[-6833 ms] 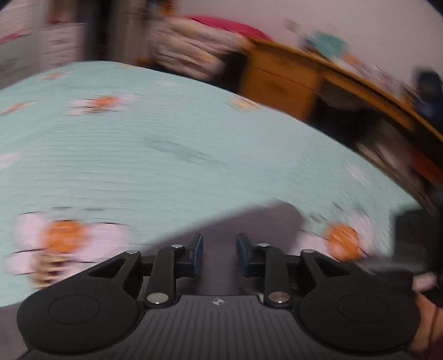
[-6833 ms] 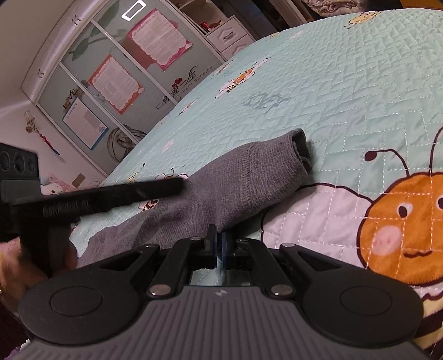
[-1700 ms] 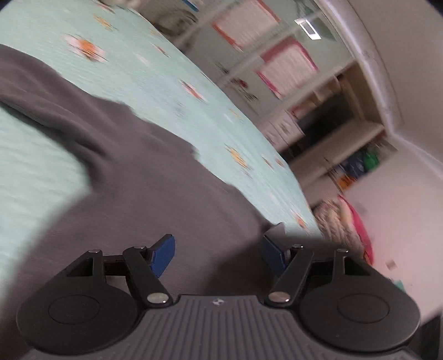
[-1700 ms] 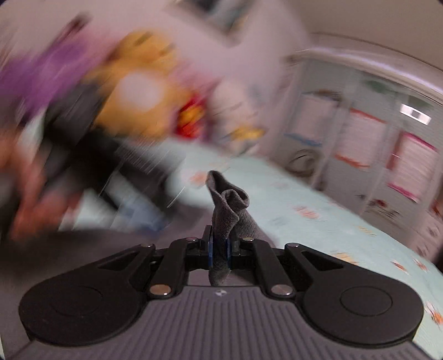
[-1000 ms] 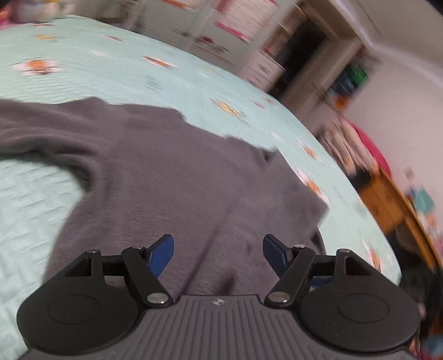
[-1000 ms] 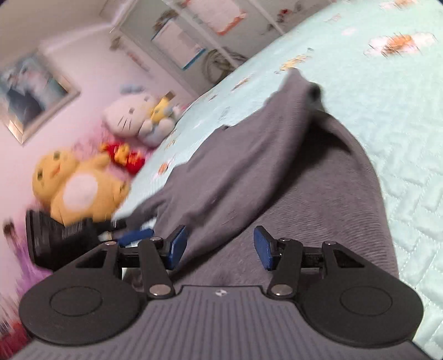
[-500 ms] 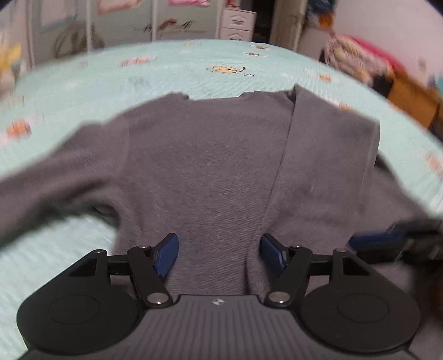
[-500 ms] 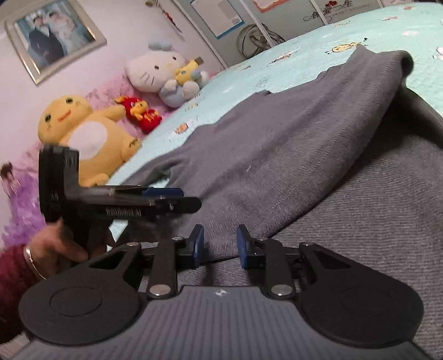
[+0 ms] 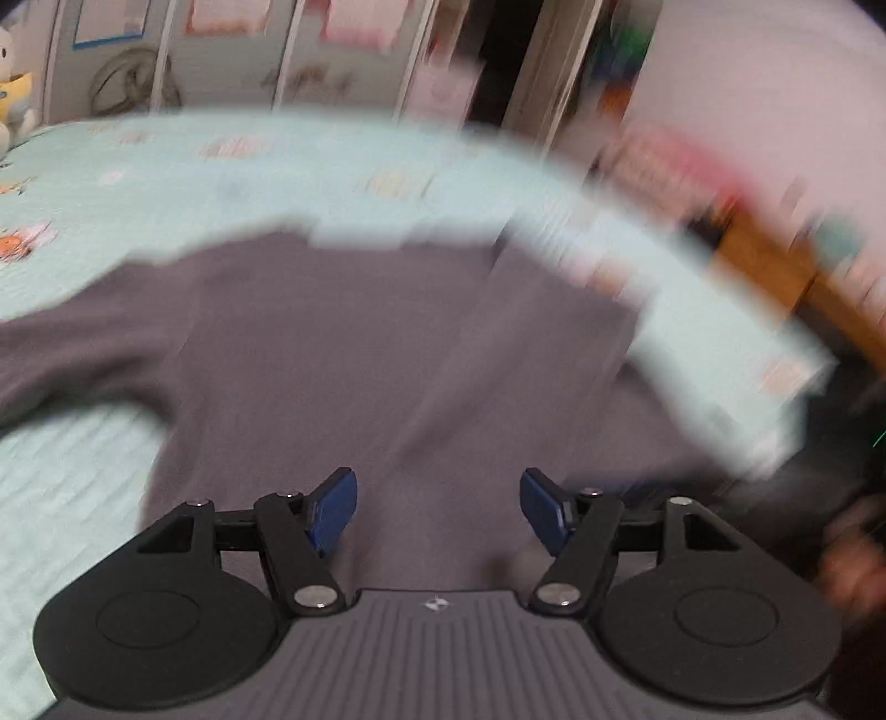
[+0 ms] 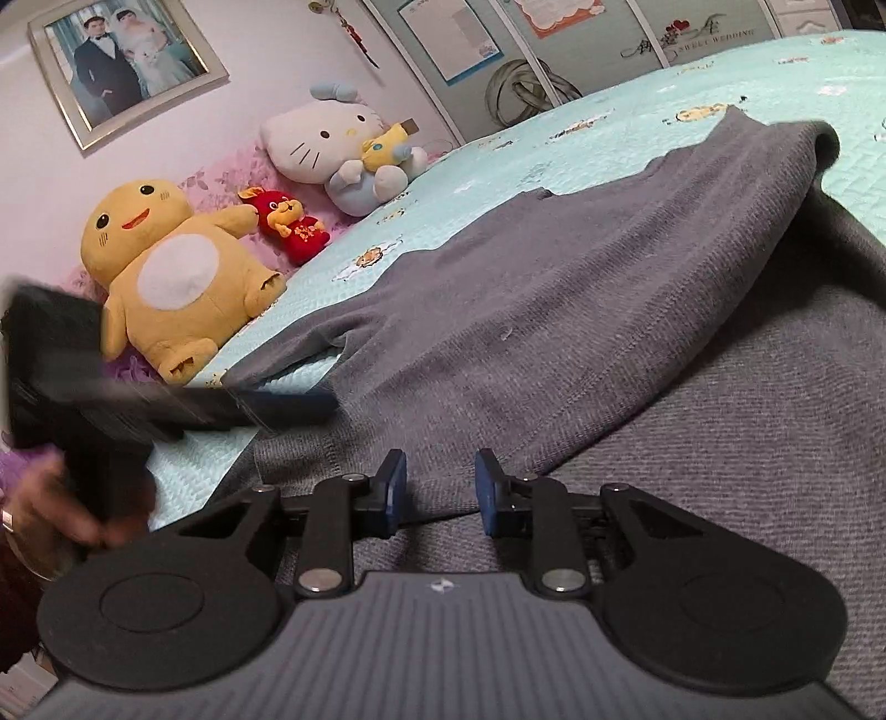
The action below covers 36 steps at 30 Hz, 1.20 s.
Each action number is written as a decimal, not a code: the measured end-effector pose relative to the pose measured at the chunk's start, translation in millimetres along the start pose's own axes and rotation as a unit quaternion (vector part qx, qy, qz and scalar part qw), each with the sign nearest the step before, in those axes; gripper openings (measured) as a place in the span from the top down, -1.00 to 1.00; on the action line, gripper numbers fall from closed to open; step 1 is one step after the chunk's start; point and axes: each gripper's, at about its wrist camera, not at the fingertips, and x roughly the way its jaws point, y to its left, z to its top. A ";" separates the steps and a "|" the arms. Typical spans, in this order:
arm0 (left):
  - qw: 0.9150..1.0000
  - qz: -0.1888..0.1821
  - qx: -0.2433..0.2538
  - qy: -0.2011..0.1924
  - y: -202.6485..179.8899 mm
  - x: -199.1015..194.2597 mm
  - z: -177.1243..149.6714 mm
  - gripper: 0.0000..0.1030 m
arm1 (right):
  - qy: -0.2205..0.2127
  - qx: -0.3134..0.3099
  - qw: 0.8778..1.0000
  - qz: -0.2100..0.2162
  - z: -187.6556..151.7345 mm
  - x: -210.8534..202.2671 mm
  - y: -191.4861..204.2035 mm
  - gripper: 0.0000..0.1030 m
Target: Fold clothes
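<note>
I read "SWEET WEDDING" on the wardrobe door (image 10: 703, 34). My left gripper (image 9: 437, 512) blurs, closing, nothing pinched; my right gripper (image 10: 438, 490) stands narrowly spread over the grey sweater (image 10: 554, 310).

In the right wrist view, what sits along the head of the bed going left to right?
Yellow plush → small red plush → white cat plush, with a pale blue and yellow plush leaning against its right side.

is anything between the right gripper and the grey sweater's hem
Nothing visible. The right gripper sits right at the grey sweater, jaws apart with only its fabric between them. The left gripper is off to the side, over the sweater too.
</note>
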 end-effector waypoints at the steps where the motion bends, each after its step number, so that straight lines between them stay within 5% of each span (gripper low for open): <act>1: 1.000 -0.009 -0.024 -0.008 14.8 -1.0 -4.1 -0.10 | 0.001 0.004 1.000 0.002 0.0 0.2 -1.6 0.47; 3: 0.996 -0.004 -0.083 -0.020 36.3 -14.4 -4.8 -0.08 | 0.001 0.006 1.000 0.004 -0.2 -0.3 -2.5 0.47; 4: 0.996 0.011 -0.085 -0.026 39.2 -20.9 -3.5 0.07 | 0.001 0.005 1.000 0.004 -0.3 -0.3 -2.5 0.47; 6: 0.996 0.021 -0.072 -0.039 35.2 -33.6 0.6 0.06 | 0.002 0.006 1.000 0.004 -0.2 -0.1 -2.8 0.47; 9: 0.995 -0.027 -0.075 -0.065 19.5 -43.4 11.8 -0.08 | 0.002 0.005 1.000 0.003 0.1 -1.1 -1.7 0.47; 12: 0.998 -0.036 -0.030 -0.050 -8.3 -27.0 18.8 -0.27 | 0.001 0.005 1.000 -0.002 2.3 -4.4 0.5 0.46; 17: 0.997 -0.060 0.048 -0.009 -49.3 -5.0 14.6 -0.24 | -0.033 0.010 0.999 -0.020 28.9 -27.4 -0.7 0.40; 22: 0.995 -0.069 0.072 0.012 -66.7 5.0 -6.0 -0.39 | -0.078 -0.069 0.989 -0.105 82.4 -26.5 -12.8 0.18; 26: 0.992 -0.100 0.070 0.020 -62.3 -3.5 -14.1 -0.40 | -0.042 -0.034 0.982 -0.182 85.5 -29.5 -70.0 0.28; 27: 0.992 -0.105 0.072 0.022 -60.1 -5.7 -17.1 -0.40 | -0.034 -0.016 0.983 -0.180 76.9 -35.3 -84.0 0.55; 29: 0.991 -0.113 0.069 0.026 -59.5 -9.7 -19.2 -0.40 | -0.041 0.009 0.985 -0.169 62.0 -48.5 -100.8 0.76; 36: 0.983 -0.183 0.000 -0.012 -58.0 -38.2 1.7 -0.38 | -0.084 -0.004 0.984 -0.155 77.4 -68.4 -81.9 0.47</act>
